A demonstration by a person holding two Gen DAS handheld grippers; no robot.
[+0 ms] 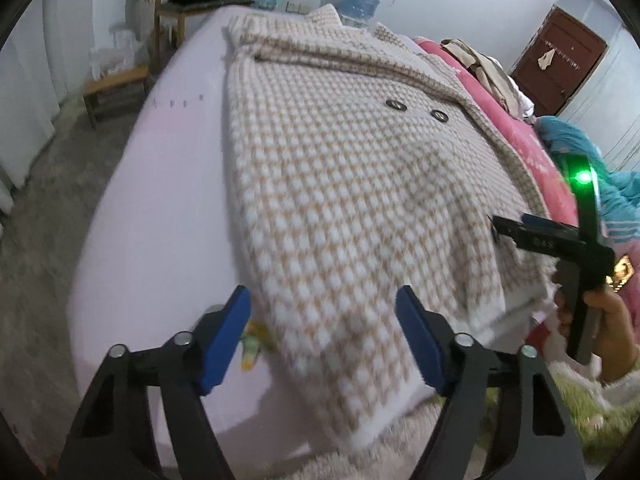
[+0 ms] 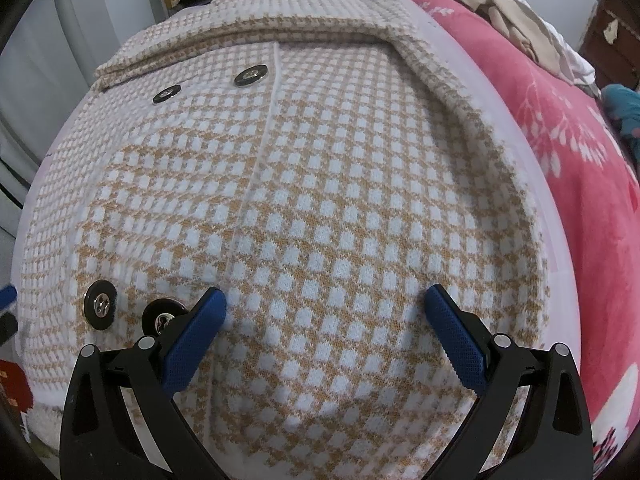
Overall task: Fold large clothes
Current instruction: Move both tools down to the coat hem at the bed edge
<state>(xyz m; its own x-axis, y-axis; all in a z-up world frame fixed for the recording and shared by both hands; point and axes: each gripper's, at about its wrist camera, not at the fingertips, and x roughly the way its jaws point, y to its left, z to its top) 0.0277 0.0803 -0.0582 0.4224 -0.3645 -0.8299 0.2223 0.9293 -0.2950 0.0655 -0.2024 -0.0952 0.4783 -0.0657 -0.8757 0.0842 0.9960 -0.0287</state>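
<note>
A pale pink bed sheet [image 1: 160,184] covers the bed, with bare grey floor [image 1: 44,216] and a low wooden stool [image 1: 114,90] to its left. A bright pink blanket [image 2: 560,152] lies along the right side, and a brown door [image 1: 560,66] stands beyond. The checked coat [image 1: 340,168] lies flat on the sheet, its hem overhanging the near edge. The left gripper [image 1: 324,336] hangs over the hem, jaws apart around blurred cloth. The right gripper [image 2: 326,320] rests on the coat, jaws wide, gripping nothing.

Soft even light, fisheye-bent edges, left view perhaps motion-blurred
</note>
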